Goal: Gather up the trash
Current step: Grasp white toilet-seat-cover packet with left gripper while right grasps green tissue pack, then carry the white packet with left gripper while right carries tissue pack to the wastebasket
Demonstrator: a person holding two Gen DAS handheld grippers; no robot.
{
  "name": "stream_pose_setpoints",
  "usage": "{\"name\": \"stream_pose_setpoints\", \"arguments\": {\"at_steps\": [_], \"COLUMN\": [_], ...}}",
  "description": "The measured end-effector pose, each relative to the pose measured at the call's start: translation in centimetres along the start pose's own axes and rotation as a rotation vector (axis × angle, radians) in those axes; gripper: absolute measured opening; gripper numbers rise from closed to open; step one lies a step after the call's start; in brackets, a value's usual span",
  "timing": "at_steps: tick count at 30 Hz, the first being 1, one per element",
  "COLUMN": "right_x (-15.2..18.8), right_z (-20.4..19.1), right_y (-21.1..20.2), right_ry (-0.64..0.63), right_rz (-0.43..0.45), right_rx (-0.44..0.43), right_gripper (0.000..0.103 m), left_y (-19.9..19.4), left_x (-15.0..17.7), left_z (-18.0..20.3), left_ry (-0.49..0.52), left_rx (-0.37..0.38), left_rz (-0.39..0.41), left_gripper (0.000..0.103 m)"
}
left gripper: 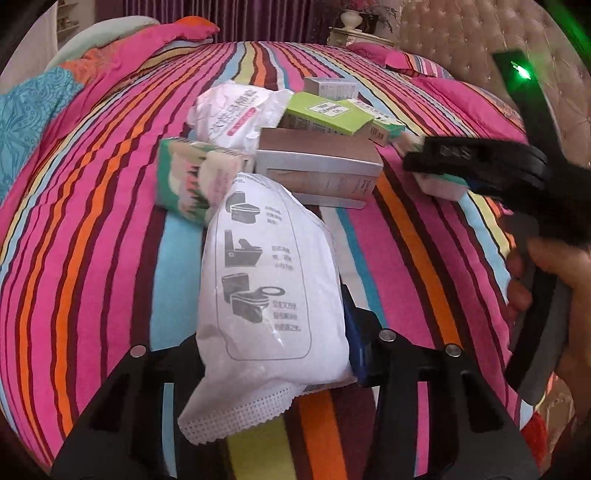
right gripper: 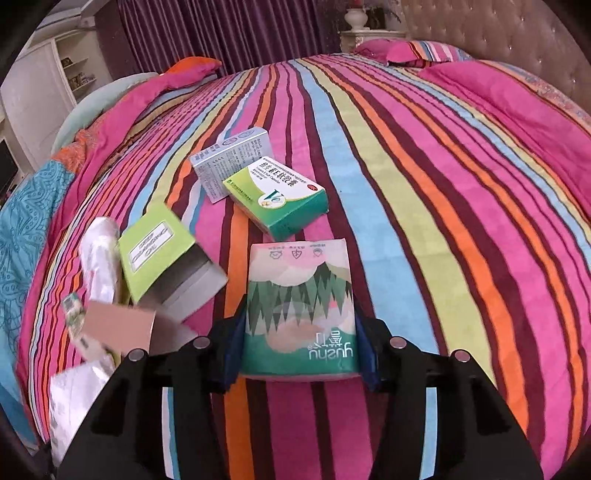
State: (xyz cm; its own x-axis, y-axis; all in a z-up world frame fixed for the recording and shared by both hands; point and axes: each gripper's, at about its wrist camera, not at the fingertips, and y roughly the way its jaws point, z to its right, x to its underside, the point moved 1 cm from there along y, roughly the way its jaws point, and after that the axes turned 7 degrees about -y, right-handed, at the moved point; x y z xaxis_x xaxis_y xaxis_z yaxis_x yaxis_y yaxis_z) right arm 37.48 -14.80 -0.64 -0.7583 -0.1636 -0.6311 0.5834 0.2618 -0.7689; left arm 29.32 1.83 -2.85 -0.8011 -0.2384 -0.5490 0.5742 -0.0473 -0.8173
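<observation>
A white plastic packet (left gripper: 273, 280) printed with toilet pictures is clamped between the fingers of my left gripper (left gripper: 275, 354), which is shut on it, above the striped bedspread (left gripper: 92, 258). My right gripper (right gripper: 299, 354) is shut on a green tissue pack (right gripper: 299, 314) with a forest print. In the left wrist view the right gripper (left gripper: 436, 177) shows blurred at the right, gripping that pack (left gripper: 439, 188), with a person's hand (left gripper: 546, 280) behind it. More trash lies in a pile: another green tissue pack (left gripper: 188, 177), a crumpled white packet (left gripper: 229, 110), a grey box (left gripper: 317, 166) and a lime box (left gripper: 325, 114).
A green-and-white medicine box (right gripper: 277, 195) and a silver-blue box (right gripper: 229, 158) lie past the held tissue pack. A lime box (right gripper: 155, 243) and a white packet (right gripper: 99, 254) sit to its left. Pink pillows (right gripper: 399, 50) and a tufted headboard (right gripper: 480, 29) are at the far end.
</observation>
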Motion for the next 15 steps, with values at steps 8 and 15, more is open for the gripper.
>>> {"name": "stream_pose_setpoints", "arguments": {"at_steps": [8,15], "right_x": [3.3,6.1], "right_z": [0.2,-0.1], "right_y": [-3.1,-5.8], "right_ry": [-0.013,-0.024], "right_rz": [0.001,0.006], "right_rx": [0.014,0.003], "right_gripper": [0.048,0.048], "left_y": [-1.8,-3.8], "left_x": [0.4,1.6], "left_z": [-0.5,-0.5], "left_ry": [0.005,0.007], "left_rx": [0.028,0.053], "left_rz": [0.004,0.006], "left_gripper": [0.044,0.044]}}
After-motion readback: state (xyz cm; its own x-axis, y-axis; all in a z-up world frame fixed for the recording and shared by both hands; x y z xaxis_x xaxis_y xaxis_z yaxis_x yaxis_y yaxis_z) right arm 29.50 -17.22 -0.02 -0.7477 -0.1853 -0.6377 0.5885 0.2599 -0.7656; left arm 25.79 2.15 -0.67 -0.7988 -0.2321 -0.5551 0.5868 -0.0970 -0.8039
